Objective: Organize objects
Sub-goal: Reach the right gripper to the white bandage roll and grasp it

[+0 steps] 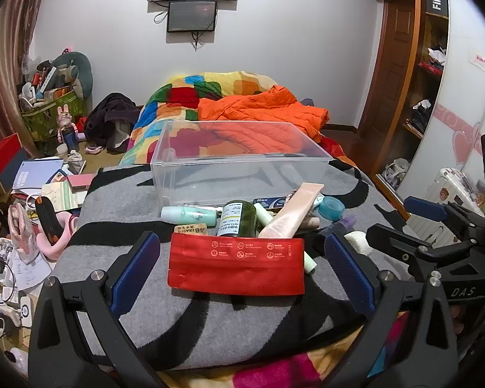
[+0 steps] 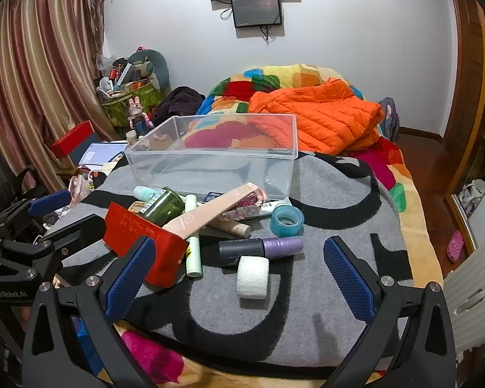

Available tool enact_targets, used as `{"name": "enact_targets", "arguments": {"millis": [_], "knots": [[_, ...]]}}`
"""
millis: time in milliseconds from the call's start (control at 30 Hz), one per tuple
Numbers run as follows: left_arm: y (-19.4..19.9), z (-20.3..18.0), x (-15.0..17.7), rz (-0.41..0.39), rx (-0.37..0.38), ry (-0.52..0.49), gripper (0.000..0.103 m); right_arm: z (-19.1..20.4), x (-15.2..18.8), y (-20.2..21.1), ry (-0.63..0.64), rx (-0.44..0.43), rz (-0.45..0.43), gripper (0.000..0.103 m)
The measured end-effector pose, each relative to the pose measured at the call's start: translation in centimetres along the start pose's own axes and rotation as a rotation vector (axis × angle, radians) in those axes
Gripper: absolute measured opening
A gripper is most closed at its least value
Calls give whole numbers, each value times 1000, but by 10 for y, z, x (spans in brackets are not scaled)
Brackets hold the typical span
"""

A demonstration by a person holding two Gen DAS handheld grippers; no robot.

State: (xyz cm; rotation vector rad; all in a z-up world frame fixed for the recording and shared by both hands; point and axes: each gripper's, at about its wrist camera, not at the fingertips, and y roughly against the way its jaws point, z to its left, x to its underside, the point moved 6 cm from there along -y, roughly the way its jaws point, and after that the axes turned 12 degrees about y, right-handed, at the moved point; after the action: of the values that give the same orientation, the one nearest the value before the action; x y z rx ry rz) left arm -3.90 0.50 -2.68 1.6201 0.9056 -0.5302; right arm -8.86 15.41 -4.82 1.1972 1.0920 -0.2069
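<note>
My gripper pads (image 2: 129, 278) were blue, red pouch (image 1: 236, 266), grey-and-black patterned blanket (image 2: 323, 317), orange jacket (image 2: 323, 116), clear bin (image 2: 210, 148), teal tape roll (image 2: 287, 220), purple-capped tube (image 2: 262, 247).

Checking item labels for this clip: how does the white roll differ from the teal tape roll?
The white roll is opaque and fabric-like; the tape roll is translucent teal plastic. The white roll lies nearest the right gripper's open jaws; the tape roll sits farther back, toward the clear bin. The white roll lies apart from the pile; the tape roll sits at the pile's edge. Both rest on the grey blanket, outside the bin.
</note>
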Motion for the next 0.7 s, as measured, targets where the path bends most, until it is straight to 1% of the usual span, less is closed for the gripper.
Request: {"name": "enact_targets", "arguments": {"millis": [533,700], "knots": [[7,-1,-2,-5,13,14,103,4,-2,3,15,0,-11,103],[6,-1,-2,2,20,16,103,7,-4,5,26,19,-16,103]]}}
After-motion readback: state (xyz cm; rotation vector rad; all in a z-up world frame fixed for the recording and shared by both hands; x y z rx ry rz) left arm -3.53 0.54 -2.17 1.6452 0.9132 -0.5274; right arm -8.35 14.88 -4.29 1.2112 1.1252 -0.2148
